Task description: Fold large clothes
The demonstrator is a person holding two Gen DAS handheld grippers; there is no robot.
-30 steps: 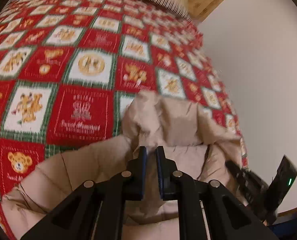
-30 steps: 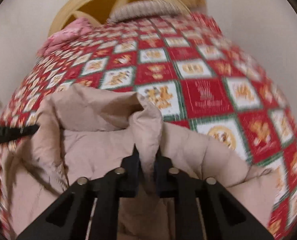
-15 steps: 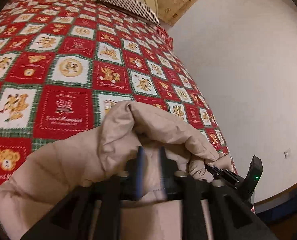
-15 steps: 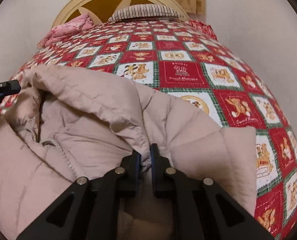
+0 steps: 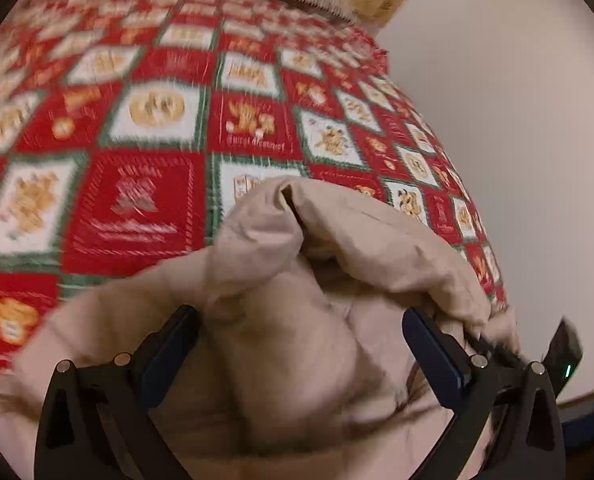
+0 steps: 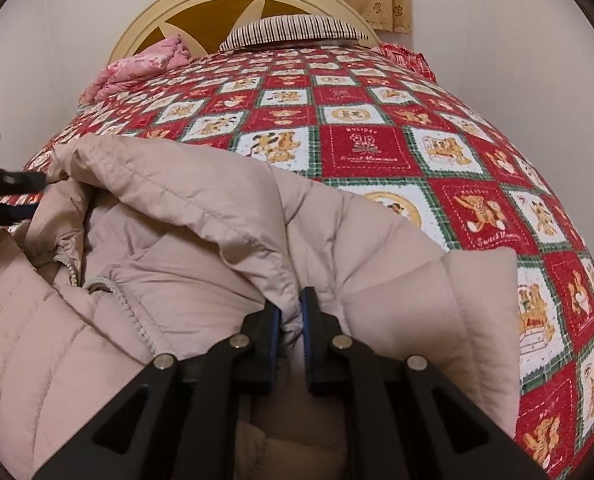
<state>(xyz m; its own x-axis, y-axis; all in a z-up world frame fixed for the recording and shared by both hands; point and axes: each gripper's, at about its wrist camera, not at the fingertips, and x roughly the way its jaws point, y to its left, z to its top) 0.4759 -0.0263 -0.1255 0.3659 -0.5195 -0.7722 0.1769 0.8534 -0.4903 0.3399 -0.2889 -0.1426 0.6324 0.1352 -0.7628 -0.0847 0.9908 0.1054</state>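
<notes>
A large beige puffer jacket (image 6: 185,248) lies bunched on the red patchwork bedspread (image 6: 377,148). In the right wrist view my right gripper (image 6: 289,312) is shut on a fold of the jacket's collar edge. In the left wrist view the jacket (image 5: 337,264) fills the lower frame, and my left gripper (image 5: 297,340) is open wide, its two fingers spread either side of the padded fabric. The right gripper's tip (image 5: 493,344) shows at the jacket's right edge. The left gripper (image 6: 13,180) shows at the far left of the right wrist view.
The bedspread (image 5: 157,128) covers the whole bed. A striped pillow (image 6: 293,30) and a pink bundle of cloth (image 6: 137,68) lie at the cream headboard (image 6: 201,4). A white wall (image 5: 517,120) runs along the bed's right side.
My left gripper has opened wide and let go of the jacket. The right gripper stays shut on the collar fold, and the jacket has settled lower on the bed.
</notes>
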